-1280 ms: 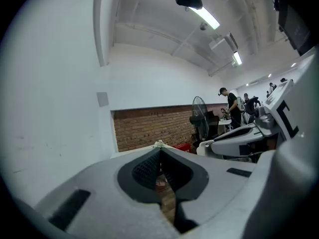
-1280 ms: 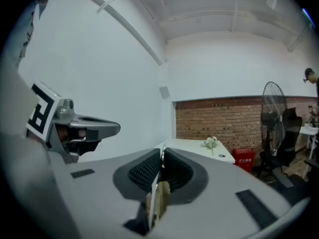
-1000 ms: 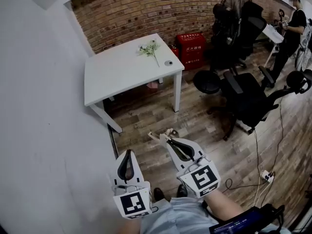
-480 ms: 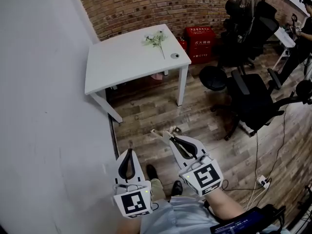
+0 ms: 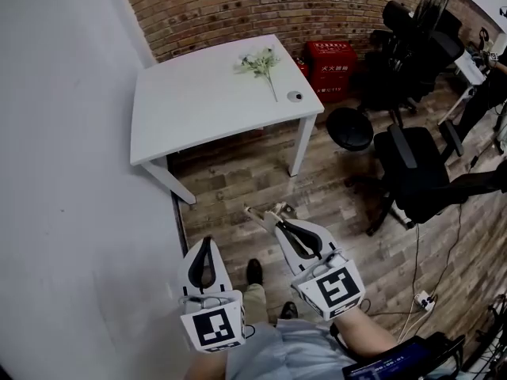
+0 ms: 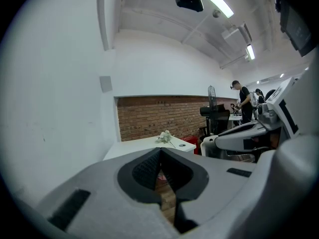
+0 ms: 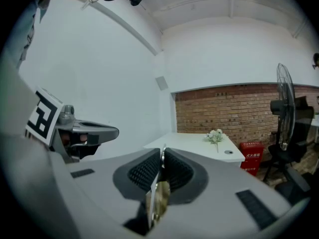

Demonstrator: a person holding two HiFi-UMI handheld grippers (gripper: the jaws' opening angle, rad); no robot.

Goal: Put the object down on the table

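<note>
My right gripper (image 5: 273, 218) is shut on a thin pale object (image 5: 260, 211) whose beige end sticks out past the tips over the wooden floor. In the right gripper view the object (image 7: 158, 199) shows as a flat shiny strip pinched between the ribbed pads (image 7: 144, 172). My left gripper (image 5: 204, 245) hangs low at the left, jaws closed with nothing in them; its closed pads (image 6: 147, 169) touch in the left gripper view. The white table (image 5: 198, 105) stands ahead by the brick wall, well beyond both grippers.
A sprig of white flowers (image 5: 262, 60) and a small round disc (image 5: 295, 96) lie on the table's far right part. A red box (image 5: 331, 57) sits by the wall. Black office chairs (image 5: 416, 172) crowd the right. Cables and a power strip (image 5: 422, 299) lie on the floor.
The view has drawn closer to the table, which now sits larger and more central. Both grippers keep their pose and grip; a foot has stepped forward between them.
</note>
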